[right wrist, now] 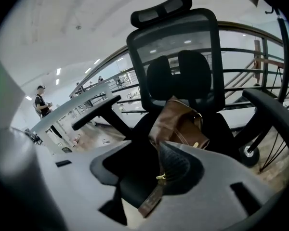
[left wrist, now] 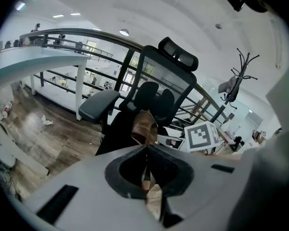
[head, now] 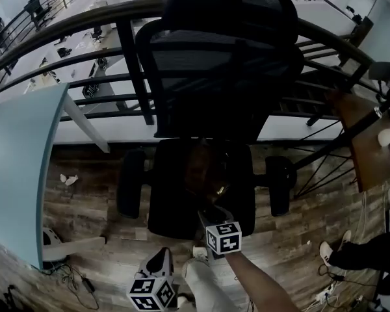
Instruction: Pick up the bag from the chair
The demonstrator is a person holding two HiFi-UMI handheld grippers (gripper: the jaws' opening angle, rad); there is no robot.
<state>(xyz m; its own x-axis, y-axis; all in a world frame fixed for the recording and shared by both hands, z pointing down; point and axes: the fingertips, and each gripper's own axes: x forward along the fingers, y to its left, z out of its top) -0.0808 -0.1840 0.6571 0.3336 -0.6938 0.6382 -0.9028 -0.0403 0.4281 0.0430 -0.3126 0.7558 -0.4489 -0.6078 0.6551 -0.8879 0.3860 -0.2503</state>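
Left gripper (left wrist: 146,147): jaws pressed together, the two black pads meeting along one centre seam. A thin brown strip shows in the near part of that seam, and I cannot tell what it is. Right gripper (right wrist: 135,158): jaws spread, with a dark gap between the pads and nothing pinched. A short brown strap (right wrist: 149,203) with a small gold fitting (right wrist: 161,177) lies in the near part of that gap, beside the right-hand pad. I cannot tell whether it belongs to the bag. The bag (right wrist: 180,124) is brown leather with gold hardware. It sits slumped on the middle of the seat (head: 169,197) of the black chair (head: 227,57), with its far side close to the mesh backrest (right wrist: 176,47). It is beyond the tips of my right gripper and in line with them, not touching either pad. From the head view, my right gripper is at the near edge of the seat, with its marker cube (head: 223,237) just nearer than that edge. My left gripper is lower in that view, nearer to me and to the left, well short of the seat. Both grippers point downward and forward toward the chair. In the left gripper view the bag appears just beyond the closed tips, farther off. The chair's two armrests (head: 131,182) flank the seat to left and right. The chair stands on a wood-plank floor (head: 84,203), with a dark metal railing (head: 84,58) on its far side.
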